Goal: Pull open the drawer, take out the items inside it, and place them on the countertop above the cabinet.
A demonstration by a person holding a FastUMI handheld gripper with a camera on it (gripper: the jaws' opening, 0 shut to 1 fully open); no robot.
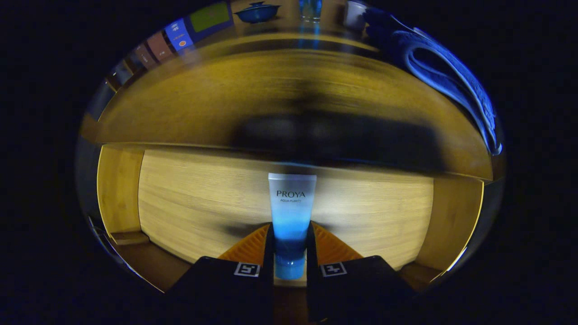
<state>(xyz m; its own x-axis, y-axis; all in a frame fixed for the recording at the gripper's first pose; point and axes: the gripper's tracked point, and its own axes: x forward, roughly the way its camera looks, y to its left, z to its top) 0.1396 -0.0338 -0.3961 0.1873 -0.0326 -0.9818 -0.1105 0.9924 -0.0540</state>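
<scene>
A white and blue cosmetic tube stands between my fingers, its cap end toward me and its crimped end pointing away. My gripper is shut on the tube, with both pads pressing its lower sides. Below and beyond it lies the open wooden drawer, its pale bottom panel blurred by motion. The cabinet's wooden countertop curves across above the drawer, with a dark shadow over its middle.
A blue lidded bowl and a clear blue glass stand at the back of the countertop. A blue towel or cloth lies at its right end. Coloured boxes line the back left.
</scene>
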